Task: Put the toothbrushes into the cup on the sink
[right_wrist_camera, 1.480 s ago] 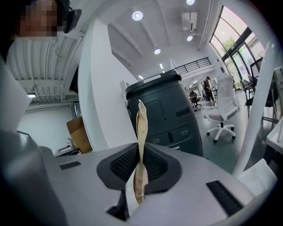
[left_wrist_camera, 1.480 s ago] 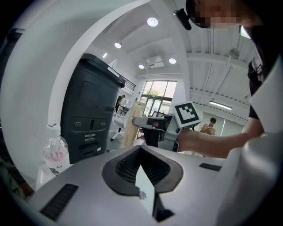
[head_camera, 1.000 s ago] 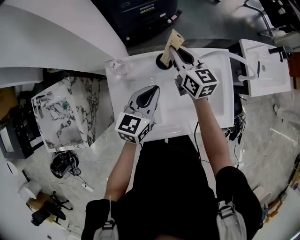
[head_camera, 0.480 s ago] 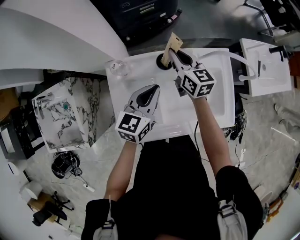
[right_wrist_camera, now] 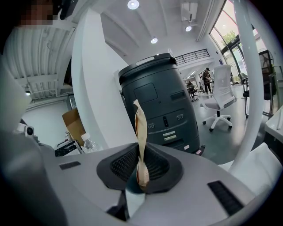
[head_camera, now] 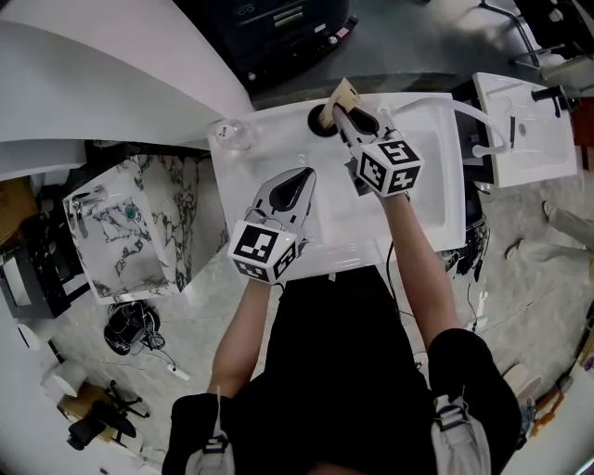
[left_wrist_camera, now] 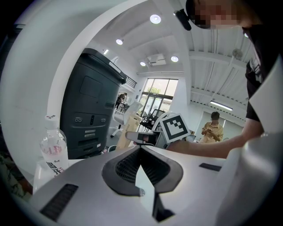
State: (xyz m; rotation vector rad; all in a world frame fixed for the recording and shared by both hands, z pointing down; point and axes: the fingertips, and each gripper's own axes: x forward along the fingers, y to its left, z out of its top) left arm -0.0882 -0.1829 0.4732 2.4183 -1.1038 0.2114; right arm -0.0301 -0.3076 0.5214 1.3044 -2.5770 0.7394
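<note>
In the head view my right gripper [head_camera: 342, 112] is shut on a tan paper-wrapped toothbrush [head_camera: 342, 94]. Its lower end hangs over the dark cup [head_camera: 320, 121] at the far edge of the white sink counter [head_camera: 422, 186]. In the right gripper view the wrapped toothbrush [right_wrist_camera: 140, 137] stands upright, pinched between the jaws [right_wrist_camera: 140, 170]. My left gripper [head_camera: 300, 178] hovers over the counter's near left part, shut with nothing in it. The left gripper view shows its jaws [left_wrist_camera: 140, 149] closed together, with the tan wrapper [left_wrist_camera: 127, 130] beyond them.
A clear plastic bottle [head_camera: 230, 132] stands at the counter's far left corner. A white hose [head_camera: 483, 125] arcs at the right toward a second basin [head_camera: 524, 139]. A marble-patterned sink [head_camera: 125, 227] sits at the left, and a dark machine [head_camera: 278, 28] stands beyond the counter.
My right gripper has moved slightly away from me toward the cup, carrying the wrapped toothbrush with it. The left gripper has stayed in place.
</note>
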